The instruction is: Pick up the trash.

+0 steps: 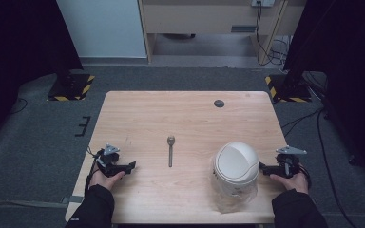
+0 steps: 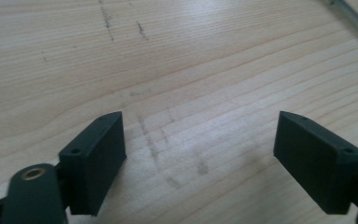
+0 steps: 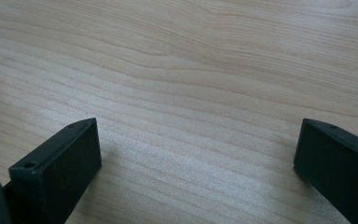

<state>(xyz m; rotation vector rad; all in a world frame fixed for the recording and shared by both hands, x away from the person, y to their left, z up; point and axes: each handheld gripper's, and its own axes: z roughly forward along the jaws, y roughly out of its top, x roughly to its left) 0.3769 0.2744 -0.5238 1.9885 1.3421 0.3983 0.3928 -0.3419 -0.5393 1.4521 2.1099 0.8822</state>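
While both of my hands rest low at the near corners of the wooden table (image 1: pixel 185 114), nothing is picked up yet, so I judge this to be the very start of the work. My left gripper (image 1: pixel 123 167) lies at the near left, its jaws spread wide over bare wood and holding nothing. My right gripper (image 1: pixel 265 168) sits at the near right edge, just beside the white domed container (image 1: pixel 236 166), its jaws likewise parted with plain wood grain between them. From above I cannot quite tell whether its tips touch the container's side or stop just short.

Between my two hands lies a metal spoon (image 1: pixel 170 151), bowl pointing away from me, handle toward me, well apart from the left gripper and nearer the container. A slim metal edge at the top right corner of the left gripper view (image 2: pixel 354 18) may be that handle.

My next move, as I judge it, calls for steadying the container with the right gripper while the left one travels across to pinch the thin, flat spoon handle, which needs a low, square approach.
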